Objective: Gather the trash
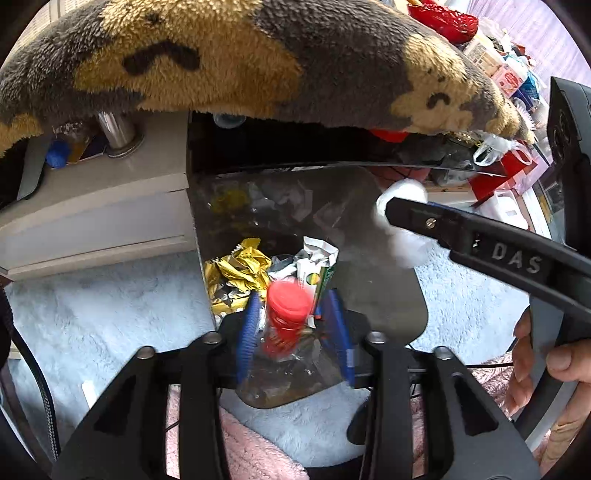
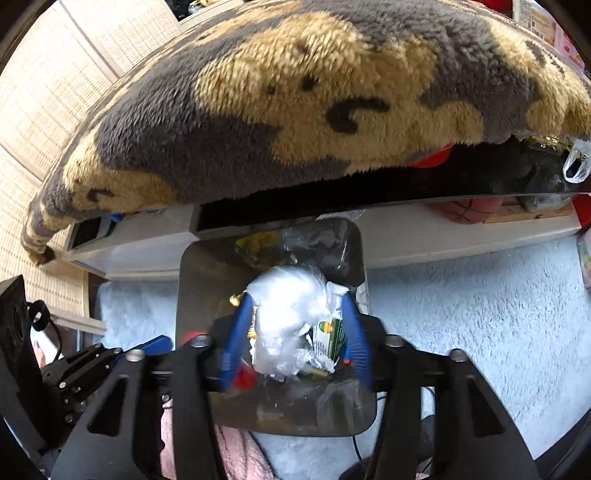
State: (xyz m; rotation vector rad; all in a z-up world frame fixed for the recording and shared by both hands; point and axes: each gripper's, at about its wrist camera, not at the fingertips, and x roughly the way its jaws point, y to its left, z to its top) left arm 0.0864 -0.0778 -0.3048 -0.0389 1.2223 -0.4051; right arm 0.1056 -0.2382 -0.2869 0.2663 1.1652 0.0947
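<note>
A shiny metal trash bin (image 1: 384,295) stands open on the pale blue rug; it also shows in the right wrist view (image 2: 199,280). Inside lie a crumpled yellow wrapper (image 1: 236,273) and a white and green carton (image 1: 317,266). My left gripper (image 1: 291,325) is over the bin, its blue fingers around a clear plastic bottle with a red cap (image 1: 288,314). My right gripper (image 2: 291,325) is over the bin too, its blue fingers around a crumpled clear plastic bag (image 2: 288,306). The bag (image 1: 406,225) and the right gripper's black arm show at right in the left wrist view.
A fuzzy brown and grey blanket (image 1: 229,59) hangs over a low dark table edge (image 1: 332,158) just above the bin. A white cabinet base (image 1: 92,221) stands to the left. Pink cloth (image 1: 251,450) lies near me. Cluttered boxes and a red basket (image 1: 443,18) are at far right.
</note>
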